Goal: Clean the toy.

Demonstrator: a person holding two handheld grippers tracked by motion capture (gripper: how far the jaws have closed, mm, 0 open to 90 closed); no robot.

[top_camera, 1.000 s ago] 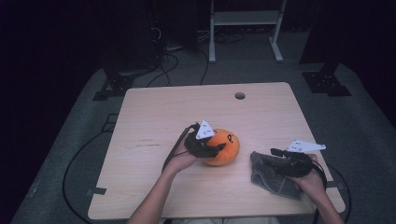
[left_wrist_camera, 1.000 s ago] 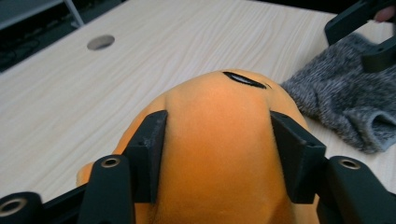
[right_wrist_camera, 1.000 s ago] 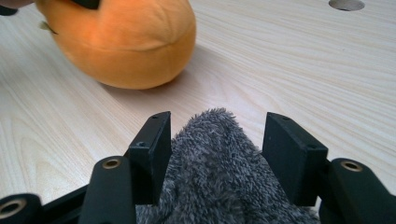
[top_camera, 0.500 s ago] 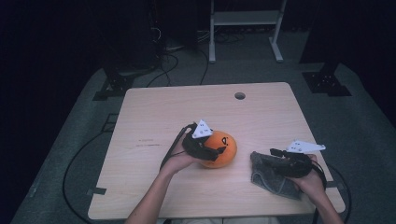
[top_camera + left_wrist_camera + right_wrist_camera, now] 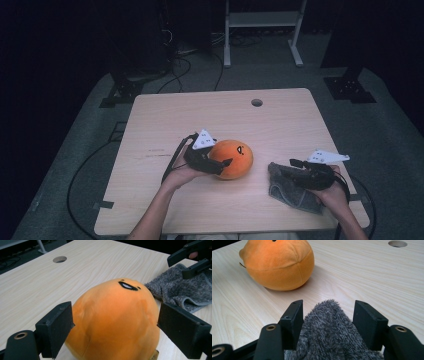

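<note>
The wooden table [image 5: 165, 120] is sitting on grey carpet [image 5: 80, 165] in a dark room, with a white frame [image 5: 262, 20] standing behind it and 1 round cable hole [image 5: 257, 102] lying near the far edge. The orange plush toy [image 5: 232, 158] is resting near the table's middle, and the left gripper [image 5: 220, 167] is just letting it go: its jaws have just been opening, and now they are standing apart on either side of the toy with slight gaps showing. I judge the toy is being set down here. The right gripper [image 5: 285, 167] is holding its 2 jaws around a fold of the grey towel [image 5: 292, 192], though whether the pads are pressing it is unclear.
</note>
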